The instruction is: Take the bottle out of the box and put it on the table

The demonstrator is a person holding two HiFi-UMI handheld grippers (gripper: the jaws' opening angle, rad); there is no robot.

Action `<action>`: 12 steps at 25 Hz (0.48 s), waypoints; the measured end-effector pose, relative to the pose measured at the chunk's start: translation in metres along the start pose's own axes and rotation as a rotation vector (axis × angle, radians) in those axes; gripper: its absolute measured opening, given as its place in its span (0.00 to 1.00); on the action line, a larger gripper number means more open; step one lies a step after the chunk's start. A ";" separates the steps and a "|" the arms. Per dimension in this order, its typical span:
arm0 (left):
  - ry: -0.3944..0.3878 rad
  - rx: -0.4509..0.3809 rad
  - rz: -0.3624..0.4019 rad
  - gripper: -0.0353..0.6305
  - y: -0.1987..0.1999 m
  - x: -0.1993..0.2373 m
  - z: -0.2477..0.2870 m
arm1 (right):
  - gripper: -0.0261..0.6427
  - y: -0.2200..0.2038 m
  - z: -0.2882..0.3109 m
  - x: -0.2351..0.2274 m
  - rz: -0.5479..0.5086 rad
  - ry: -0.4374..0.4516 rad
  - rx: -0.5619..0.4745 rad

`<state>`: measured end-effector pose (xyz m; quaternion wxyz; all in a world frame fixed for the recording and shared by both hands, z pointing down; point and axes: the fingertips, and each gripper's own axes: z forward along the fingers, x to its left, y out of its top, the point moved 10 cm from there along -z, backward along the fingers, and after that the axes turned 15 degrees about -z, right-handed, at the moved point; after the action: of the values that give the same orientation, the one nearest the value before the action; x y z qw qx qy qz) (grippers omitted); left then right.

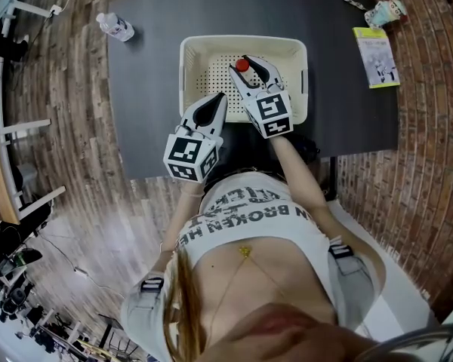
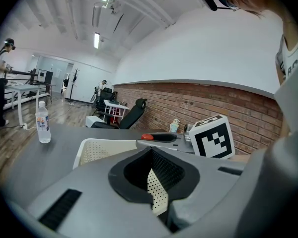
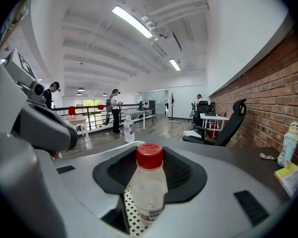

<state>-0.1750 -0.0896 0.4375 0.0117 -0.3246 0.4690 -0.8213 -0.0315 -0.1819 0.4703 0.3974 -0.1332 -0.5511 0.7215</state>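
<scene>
A cream perforated box (image 1: 204, 47) stands on the dark grey table (image 1: 347, 119). Inside it a small clear bottle with a red cap (image 1: 242, 65) stands upright. My right gripper (image 1: 253, 68) reaches into the box and its jaws stand to either side of the bottle (image 3: 148, 182). A sliver of box floor shows beside the bottle's left side, so I see no squeeze on it. My left gripper (image 1: 220, 98) hovers at the box's near rim, shut and empty. In the left gripper view the red cap (image 2: 147, 136) shows over the box wall (image 2: 97, 150).
A second water bottle (image 1: 116, 26) stands at the table's far left corner. A yellow-green booklet (image 1: 376, 56) and a small figurine (image 1: 385, 11) lie at the far right. People, desks and chairs are in the room beyond.
</scene>
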 end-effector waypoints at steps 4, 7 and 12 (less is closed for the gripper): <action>-0.001 0.002 -0.001 0.06 -0.001 -0.001 0.000 | 0.27 -0.001 0.000 0.000 -0.001 0.000 -0.004; 0.000 0.001 0.000 0.06 -0.002 -0.002 -0.001 | 0.27 -0.002 0.000 0.000 -0.004 0.000 -0.011; 0.003 -0.005 0.000 0.06 -0.003 -0.003 -0.003 | 0.27 -0.004 0.000 0.000 0.002 0.001 -0.024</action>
<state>-0.1739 -0.0845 0.4370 0.0105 -0.3234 0.4710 -0.8207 -0.0300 -0.1812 0.4740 0.3955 -0.1387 -0.5593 0.7152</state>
